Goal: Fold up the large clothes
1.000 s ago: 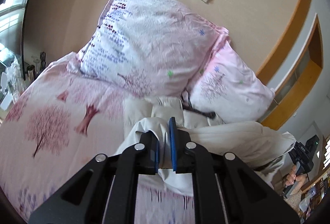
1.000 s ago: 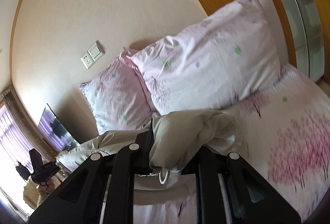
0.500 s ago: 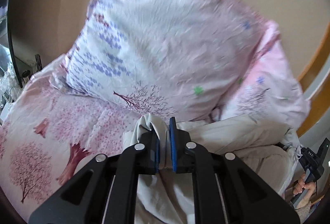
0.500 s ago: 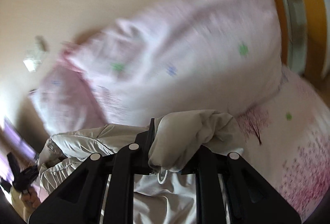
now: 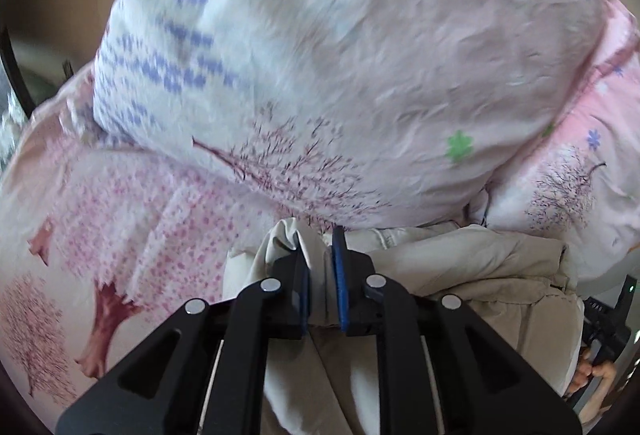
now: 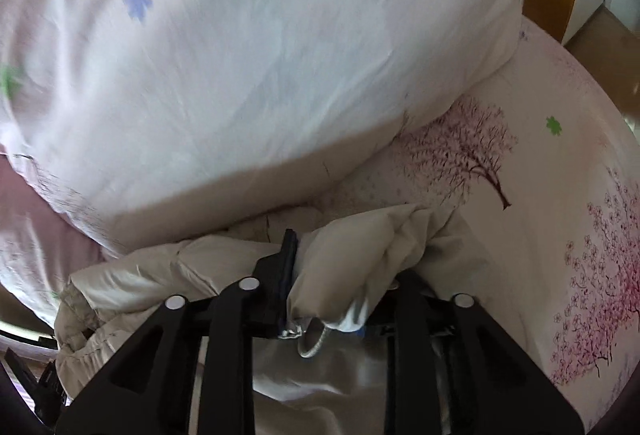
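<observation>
Jacket [image 5: 472,267] between opening jaws; left gripper [image 5: 322,271], right gripper [image 6: 340,275] angled down.

Jacket [image 5: 460,267] on bedspread [image 5: 132,219], before pillows [image 5: 340,55]; fold between each hand-held gripper's jaws.

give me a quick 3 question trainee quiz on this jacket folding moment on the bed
1. True or false: a fold of the beige jacket sits between the pads of the left gripper.
2. Multiple choice: what lies just beyond the jacket in the right wrist view? A) a wooden chair B) a floral pillow C) a laundry basket
3. Fill in: the bedsheet is printed with pink ____.

Key
1. True; cloth is between the pads while the jaws are opening.
2. B; the pillow lies behind the cloth bunched in the right gripper, whose jaws are also opening.
3. trees
</observation>
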Demonstrator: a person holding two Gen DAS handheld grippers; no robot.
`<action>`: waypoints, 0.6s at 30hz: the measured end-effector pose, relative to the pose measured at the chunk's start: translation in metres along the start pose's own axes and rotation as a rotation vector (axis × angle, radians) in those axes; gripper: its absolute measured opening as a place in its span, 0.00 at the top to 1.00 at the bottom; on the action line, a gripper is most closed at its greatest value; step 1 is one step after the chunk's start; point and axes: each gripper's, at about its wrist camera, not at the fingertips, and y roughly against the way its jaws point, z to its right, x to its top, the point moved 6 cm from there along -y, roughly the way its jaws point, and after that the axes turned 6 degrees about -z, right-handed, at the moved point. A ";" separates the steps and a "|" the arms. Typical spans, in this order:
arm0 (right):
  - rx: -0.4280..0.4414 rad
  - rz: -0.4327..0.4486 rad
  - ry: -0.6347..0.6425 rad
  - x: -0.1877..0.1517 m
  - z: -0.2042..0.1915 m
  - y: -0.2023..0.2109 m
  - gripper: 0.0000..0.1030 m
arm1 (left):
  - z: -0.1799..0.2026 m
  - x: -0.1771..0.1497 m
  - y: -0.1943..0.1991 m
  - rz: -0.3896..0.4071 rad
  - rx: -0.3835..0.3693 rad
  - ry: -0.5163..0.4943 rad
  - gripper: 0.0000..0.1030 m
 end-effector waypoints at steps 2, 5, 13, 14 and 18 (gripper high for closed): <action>0.024 0.006 0.004 0.000 0.002 0.007 0.66 | -0.005 0.000 -0.001 -0.018 -0.073 0.042 0.76; 0.138 0.022 -0.042 0.001 0.012 0.026 0.56 | -0.016 0.005 0.011 -0.021 -0.217 0.130 0.45; 0.263 0.107 0.007 -0.006 0.016 0.072 0.41 | -0.028 0.004 0.076 0.155 -0.209 0.064 0.14; 0.262 0.119 0.006 -0.008 0.018 0.076 0.40 | -0.025 -0.001 0.083 0.167 -0.203 0.038 0.14; 0.170 0.269 0.057 -0.011 0.011 0.100 0.35 | 0.001 -0.038 0.109 0.241 -0.107 -0.164 0.14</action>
